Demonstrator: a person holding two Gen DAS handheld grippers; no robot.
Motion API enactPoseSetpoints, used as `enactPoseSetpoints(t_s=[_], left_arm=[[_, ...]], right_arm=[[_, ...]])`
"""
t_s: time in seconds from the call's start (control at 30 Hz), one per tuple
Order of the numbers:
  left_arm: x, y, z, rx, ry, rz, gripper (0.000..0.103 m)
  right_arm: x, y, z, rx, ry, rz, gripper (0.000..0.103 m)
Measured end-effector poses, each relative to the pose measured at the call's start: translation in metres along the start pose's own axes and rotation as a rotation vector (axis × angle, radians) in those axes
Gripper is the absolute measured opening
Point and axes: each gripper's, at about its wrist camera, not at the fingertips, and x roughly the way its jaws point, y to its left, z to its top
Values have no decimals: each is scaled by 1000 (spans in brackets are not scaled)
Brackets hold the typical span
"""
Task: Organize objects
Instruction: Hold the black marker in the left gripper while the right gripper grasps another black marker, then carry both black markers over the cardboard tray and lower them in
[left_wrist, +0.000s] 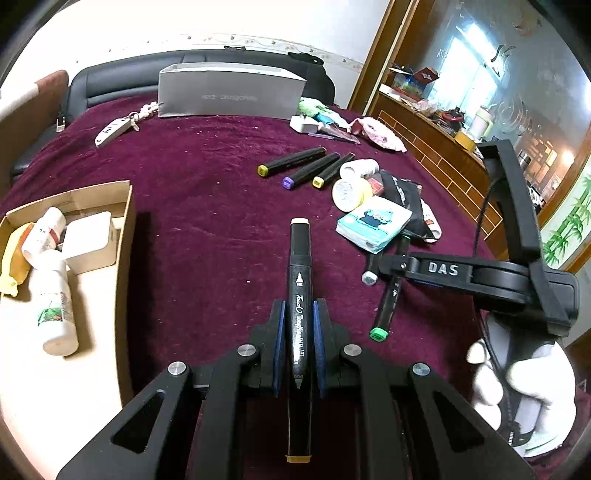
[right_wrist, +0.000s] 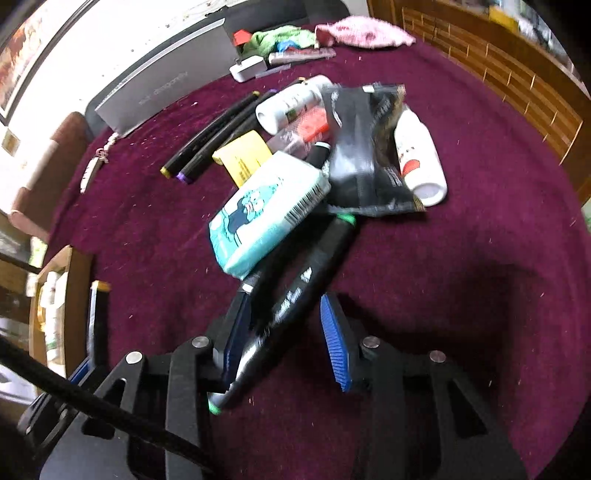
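Maroon cloth (left_wrist: 207, 206) bare beside cardboard box (left_wrist: 127, 236)

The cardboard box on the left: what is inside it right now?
In the cardboard box lie two white bottles, a white square packet and a yellow pouch. Anything beneath them is covered, and the near end runs out of frame.

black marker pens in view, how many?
6. One in the left gripper; green-capped one between the right gripper's open jaws; grey-tipped one beside it; three together farther back. Pile may hide others.
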Motion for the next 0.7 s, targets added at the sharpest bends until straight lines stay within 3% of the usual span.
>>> enactPoseSetpoints(t_s=[0.13, 0.2, 0.37, 0.43, 0.53, 0.63, 0.7], left_arm=[[-3, 3, -2, -10, -7, -13, 11], [-6, 6, -2, -13, -10, -16, 11], [-13, 10, -6, -23, -20, -19, 11], [-16, 11, -7, -25, -25, -23, 11], [-23, 9, -10, -22, -38, -22, 11], [-33, 13, -11, -28, -58, -15, 11], [-38, 16, -12, -33, -68, -8, 11]], right_arm=[[0, 14, -2, -51, -57, -69, 37], [-1, 17, -4, -84, -68, -93, 24], [2, 5, -6, -62, -46, -87, 13], [3, 6, -4, -64, -46, -113, 13], [9, 21, -3, -172, -62, -162, 22], [7, 20, -8, -186, -85, -154, 22], [4, 12, -9, -159, -85, -121, 15]])
